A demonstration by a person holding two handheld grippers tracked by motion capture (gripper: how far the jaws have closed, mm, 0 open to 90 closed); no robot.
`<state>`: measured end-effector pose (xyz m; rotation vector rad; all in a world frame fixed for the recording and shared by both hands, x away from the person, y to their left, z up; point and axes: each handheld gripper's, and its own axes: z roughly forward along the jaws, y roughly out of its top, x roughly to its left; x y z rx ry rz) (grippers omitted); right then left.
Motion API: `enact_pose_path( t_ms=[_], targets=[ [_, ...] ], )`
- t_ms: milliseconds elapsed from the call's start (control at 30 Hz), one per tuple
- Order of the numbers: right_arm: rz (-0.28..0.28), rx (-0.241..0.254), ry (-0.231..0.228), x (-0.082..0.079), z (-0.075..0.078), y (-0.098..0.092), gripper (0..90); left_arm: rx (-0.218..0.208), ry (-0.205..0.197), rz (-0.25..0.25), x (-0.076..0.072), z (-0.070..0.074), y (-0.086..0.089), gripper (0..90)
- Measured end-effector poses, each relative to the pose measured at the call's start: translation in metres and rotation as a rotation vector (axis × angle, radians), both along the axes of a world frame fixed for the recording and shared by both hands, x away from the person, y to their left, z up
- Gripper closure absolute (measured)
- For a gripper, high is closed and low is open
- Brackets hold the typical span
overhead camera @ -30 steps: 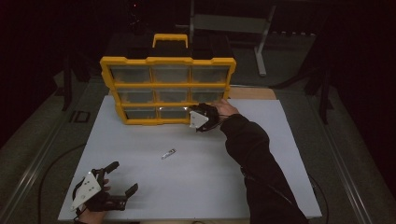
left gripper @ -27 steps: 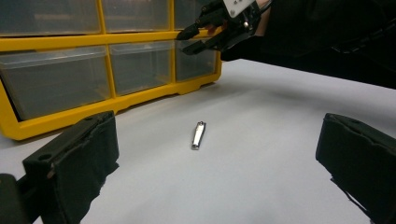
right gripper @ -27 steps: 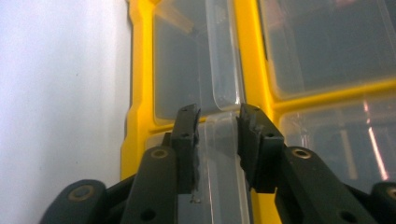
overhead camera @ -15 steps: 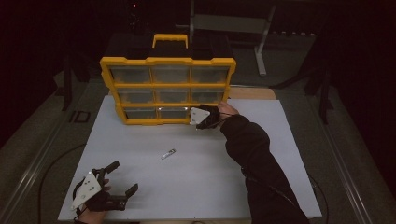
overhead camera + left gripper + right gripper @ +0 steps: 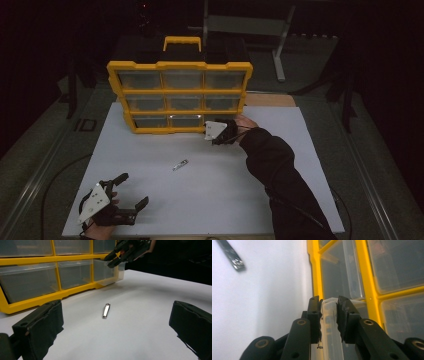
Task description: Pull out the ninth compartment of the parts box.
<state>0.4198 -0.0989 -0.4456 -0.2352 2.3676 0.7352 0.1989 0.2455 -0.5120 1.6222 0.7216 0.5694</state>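
Observation:
A yellow organizer (image 5: 180,91) with clear drawers stands upright at the back of the white board. My right gripper (image 5: 217,131) (image 5: 110,261) (image 5: 329,302) is at its bottom right drawer (image 5: 106,271) (image 5: 329,317). Its jaws have just been closing and now pinch the drawer's clear front lip. That drawer sticks out a little from the frame. A small flat metal piece (image 5: 180,164) (image 5: 106,310) (image 5: 230,256) lies loose mid-board. My left gripper (image 5: 135,189) (image 5: 117,325) rests at the near left, open and holding nothing, aimed toward the metal piece.
The white board (image 5: 240,190) covers the tabletop, with bare surface between the metal piece and both hands. The organizer's yellow carry handle (image 5: 182,42) rises behind it. A grey stand (image 5: 245,25) stands beyond the table in the dark.
The right gripper has drawn back slightly from the organizer toward the person, with the bottom right drawer coming out with it. The left gripper has stayed put.

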Motion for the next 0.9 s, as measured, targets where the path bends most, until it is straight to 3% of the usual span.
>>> enact_pose_path(
  t_ms=[233, 600, 900],
  targets=[
    [0.004, -0.002, 0.044, -0.012, 0.003, -0.001, 73.7, 0.003, -0.001, 0.000, 0.000, 0.000, 0.000, 0.0],
    [0.018, -0.017, 0.050, -0.027, 0.005, 0.001, 74.6, 0.002, -0.001, 0.000, 0.000, 0.000, 0.000, 0.0],
    [0.032, -0.025, 0.082, -0.028, 0.008, -0.004, 75.0, 0.001, -0.001, -0.001, 0.000, 0.000, 0.000, 0.0]
  ],
)
